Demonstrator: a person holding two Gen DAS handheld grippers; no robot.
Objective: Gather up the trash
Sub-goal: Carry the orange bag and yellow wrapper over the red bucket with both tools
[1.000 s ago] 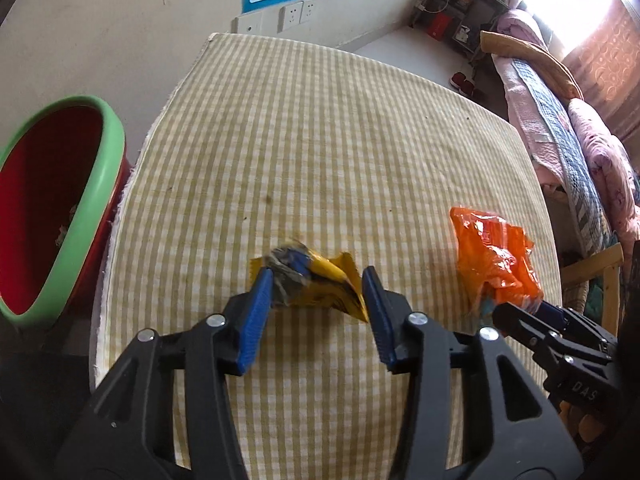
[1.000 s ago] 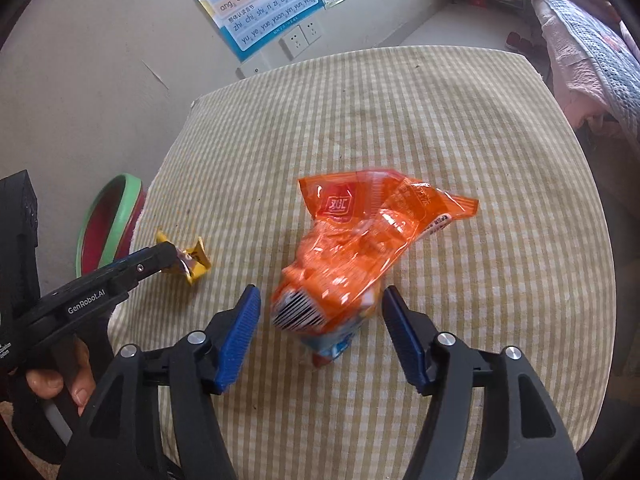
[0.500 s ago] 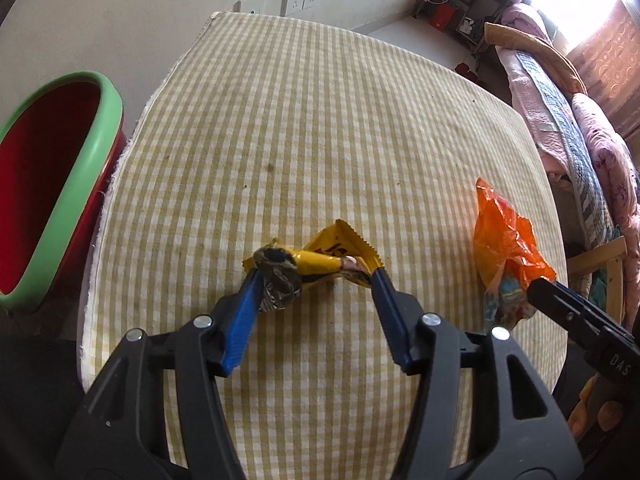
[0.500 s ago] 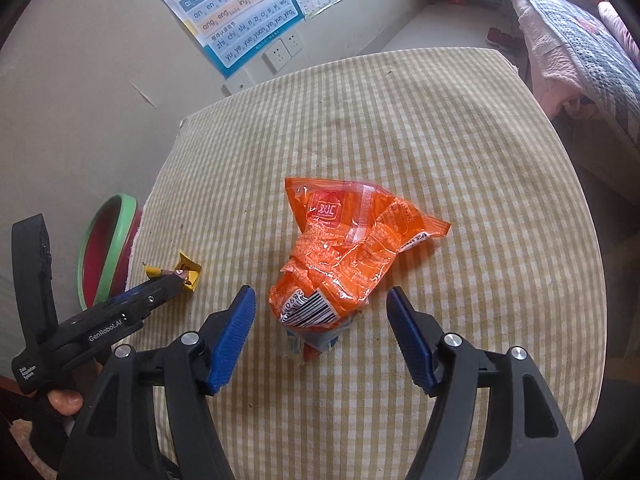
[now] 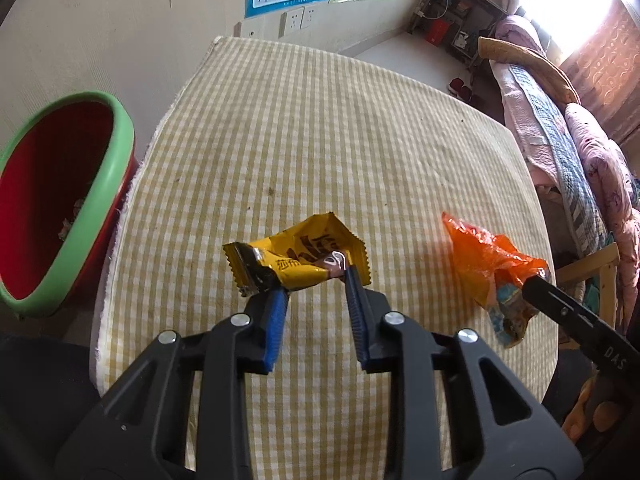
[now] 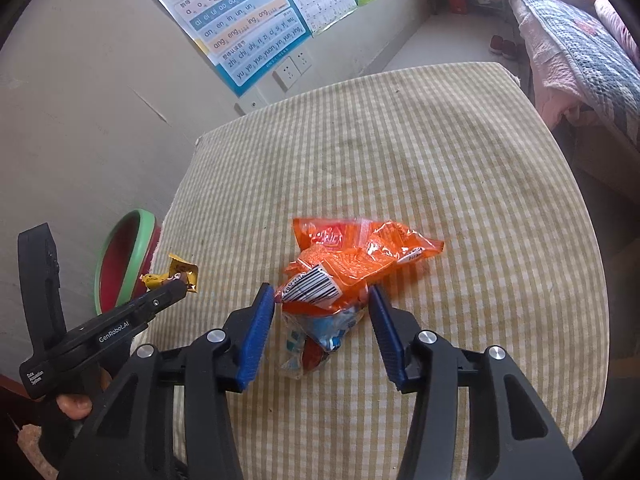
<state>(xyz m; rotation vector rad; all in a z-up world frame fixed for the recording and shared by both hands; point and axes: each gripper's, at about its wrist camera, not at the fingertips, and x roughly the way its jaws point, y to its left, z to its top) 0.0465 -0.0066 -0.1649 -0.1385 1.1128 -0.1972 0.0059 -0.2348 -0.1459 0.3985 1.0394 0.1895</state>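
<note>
A yellow snack wrapper (image 5: 304,256) is pinched between the blue pads of my left gripper (image 5: 314,280), just above the checked tablecloth (image 5: 320,120); its jaws are still closing on it. The right wrist view shows that same yellow wrapper (image 6: 180,276) at the tip of the left gripper (image 6: 176,288). My right gripper (image 6: 323,296) has a crumpled orange snack bag (image 6: 352,256) squeezed between its pads, with the jaws closing. The bag's clear lower end hangs down between the fingers. From the left wrist view the orange bag (image 5: 492,264) stands upright at the right gripper's tip (image 5: 536,278).
A red bin with a green rim (image 5: 116,152) stands on the floor off the table's left edge, with some scraps inside. A bed with pink quilts (image 5: 560,152) and a wooden chair frame (image 5: 600,264) lie to the right. Posters hang on the far wall. A hand (image 6: 74,404) grips the left gripper.
Both pairs of jaws have narrowed onto their items. The yellow wrapper is now crumpled at the left fingertips. The orange bag has been squeezed narrower and stands up more.
</note>
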